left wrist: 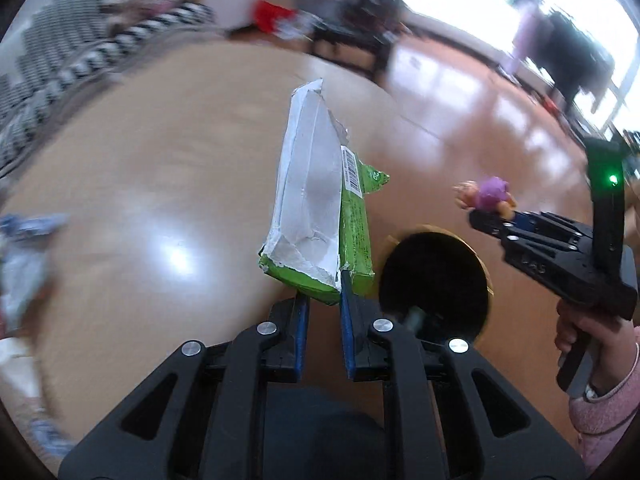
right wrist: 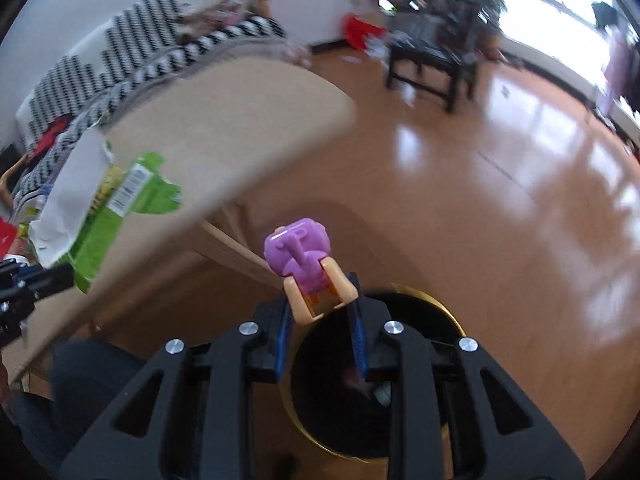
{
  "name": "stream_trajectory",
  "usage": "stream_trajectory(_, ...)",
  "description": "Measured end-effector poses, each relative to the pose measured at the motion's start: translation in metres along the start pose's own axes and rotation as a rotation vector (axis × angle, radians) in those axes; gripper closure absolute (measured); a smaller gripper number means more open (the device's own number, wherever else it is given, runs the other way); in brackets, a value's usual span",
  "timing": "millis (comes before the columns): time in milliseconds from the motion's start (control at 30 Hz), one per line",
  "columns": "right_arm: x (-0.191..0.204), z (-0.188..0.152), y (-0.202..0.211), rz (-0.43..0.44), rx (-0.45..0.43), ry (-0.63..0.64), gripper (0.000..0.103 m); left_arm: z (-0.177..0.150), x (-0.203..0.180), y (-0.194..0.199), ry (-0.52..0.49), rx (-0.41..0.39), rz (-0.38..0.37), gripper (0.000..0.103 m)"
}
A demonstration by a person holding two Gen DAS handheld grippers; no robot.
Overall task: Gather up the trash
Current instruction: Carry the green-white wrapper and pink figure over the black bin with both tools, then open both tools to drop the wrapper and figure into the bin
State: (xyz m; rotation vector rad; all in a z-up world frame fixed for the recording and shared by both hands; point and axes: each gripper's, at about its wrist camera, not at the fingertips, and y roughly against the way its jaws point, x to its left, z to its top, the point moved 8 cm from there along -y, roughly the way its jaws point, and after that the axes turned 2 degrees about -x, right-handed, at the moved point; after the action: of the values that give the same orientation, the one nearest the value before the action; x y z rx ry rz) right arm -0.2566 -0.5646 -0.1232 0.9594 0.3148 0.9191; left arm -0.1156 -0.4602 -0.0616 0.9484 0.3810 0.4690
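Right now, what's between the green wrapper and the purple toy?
Nothing solid: in the left wrist view only bare floor shows between the wrapper and toy, with the bin lower down between them.

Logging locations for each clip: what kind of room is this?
Probably a home living room: a striped sofa, a dark low table on glossy wood floor, and a trash bin below the grippers.

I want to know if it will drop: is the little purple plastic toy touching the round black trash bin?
Apart. The right wrist view shows the purple plastic toy pinched in the right gripper, raised above the black bin.
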Motion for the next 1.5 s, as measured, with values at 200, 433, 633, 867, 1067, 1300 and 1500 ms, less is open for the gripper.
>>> stream_trajectory(200, -0.066, -0.056, -0.041, -0.028, 0.115, -0.087, 0.077, -0.041, -0.081, -0.089, -0.115, 0.182, -0.058, 0.09)
stream_trajectory(433, -0.092, -0.108, -0.087, -0.017, 0.239, -0.126, 0.078, -0.079, -0.09, -0.148, -0.089, 0.348, -0.088, 0.09)
stream_trajectory(633, -0.095, -0.123, -0.114, -0.007, 0.307, -0.136, 0.078, -0.076, -0.095, -0.182, -0.11, 0.398, -0.079, 0.09)
stream_trajectory(867, -0.094, -0.129, -0.135, -0.004, 0.361, -0.167, 0.077, -0.084, -0.1, -0.205, -0.111, 0.436, -0.11, 0.09)
stream_trajectory(1067, -0.085, -0.128, -0.148, -0.014, 0.389, -0.167, 0.077, -0.094, -0.103, -0.221, -0.083, 0.479, -0.13, 0.09)
stream_trajectory(1300, -0.08, -0.129, -0.152, -0.016, 0.394, -0.173, 0.077, -0.09, -0.102, -0.228, -0.116, 0.476, -0.146, 0.089)
stream_trajectory(1500, -0.082, -0.118, -0.141, 0.003, 0.349, -0.206, 0.041, -0.084, -0.086, -0.224, -0.092, 0.433, -0.098, 0.036)
